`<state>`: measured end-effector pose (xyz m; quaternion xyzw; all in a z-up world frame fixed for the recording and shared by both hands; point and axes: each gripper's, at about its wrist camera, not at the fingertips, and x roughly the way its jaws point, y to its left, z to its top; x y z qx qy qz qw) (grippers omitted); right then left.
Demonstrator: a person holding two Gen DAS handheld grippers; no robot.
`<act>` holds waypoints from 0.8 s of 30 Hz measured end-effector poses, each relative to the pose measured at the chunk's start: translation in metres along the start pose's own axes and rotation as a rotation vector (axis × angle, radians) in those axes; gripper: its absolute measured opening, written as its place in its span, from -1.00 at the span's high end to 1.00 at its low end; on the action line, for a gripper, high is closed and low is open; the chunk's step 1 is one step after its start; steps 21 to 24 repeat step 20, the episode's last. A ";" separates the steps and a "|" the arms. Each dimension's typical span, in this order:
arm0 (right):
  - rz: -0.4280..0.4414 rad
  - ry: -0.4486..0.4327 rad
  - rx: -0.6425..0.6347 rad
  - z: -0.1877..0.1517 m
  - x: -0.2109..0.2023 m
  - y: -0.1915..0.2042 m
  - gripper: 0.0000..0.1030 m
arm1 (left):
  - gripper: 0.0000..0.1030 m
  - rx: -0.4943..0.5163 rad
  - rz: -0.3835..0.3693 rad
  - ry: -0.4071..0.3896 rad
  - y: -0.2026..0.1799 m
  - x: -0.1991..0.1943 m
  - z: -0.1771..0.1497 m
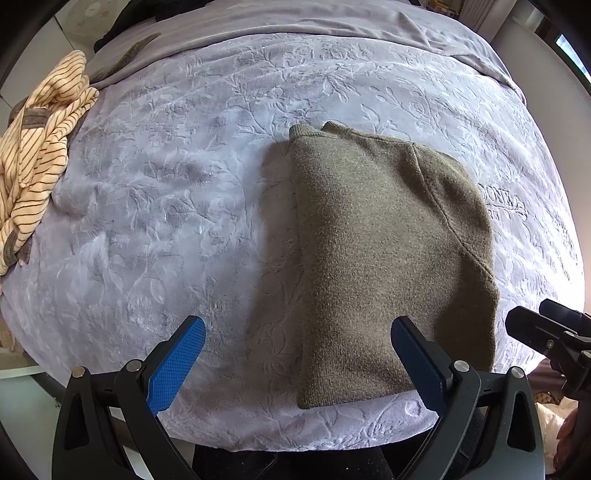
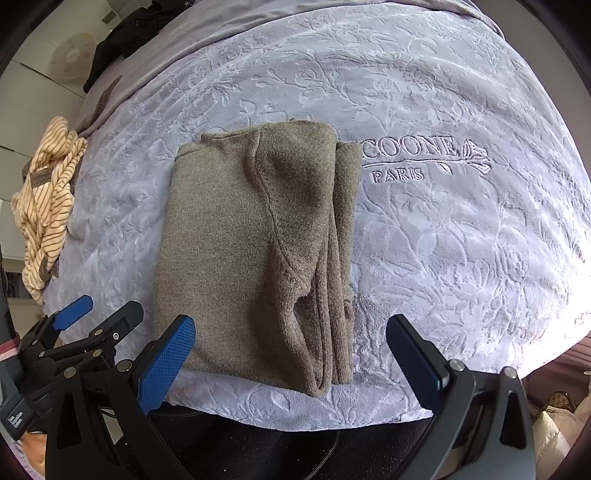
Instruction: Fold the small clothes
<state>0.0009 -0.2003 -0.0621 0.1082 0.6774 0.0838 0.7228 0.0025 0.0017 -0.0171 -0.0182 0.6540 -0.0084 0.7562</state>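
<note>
An olive-green knit garment [image 1: 384, 258] lies folded into a narrow rectangle on the lavender embossed blanket [image 1: 184, 184]. It also shows in the right wrist view [image 2: 251, 251], with layered folded edges on its right side. My left gripper [image 1: 299, 332] is open and empty, held above the garment's near left edge. My right gripper [image 2: 291, 332] is open and empty, held above the garment's near end. The right gripper shows at the right edge of the left wrist view [image 1: 550, 336]; the left gripper shows at the left of the right wrist view [image 2: 99, 314].
A crumpled cream garment with brown stripes [image 1: 40, 155] lies at the blanket's left edge, also in the right wrist view [image 2: 46, 199]. Dark clothing [image 2: 125, 33] lies at the far left corner. The blanket's near edge [image 2: 295, 413] hangs just under the grippers.
</note>
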 end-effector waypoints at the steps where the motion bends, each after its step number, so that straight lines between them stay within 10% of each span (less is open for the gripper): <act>1: 0.000 0.001 0.000 0.000 0.000 0.000 -1.00 | -0.96 0.001 0.000 0.000 0.000 0.000 0.000; 24: -0.011 0.009 -0.015 0.004 0.003 0.002 -1.00 | -0.96 0.016 0.005 -0.026 -0.001 0.000 0.000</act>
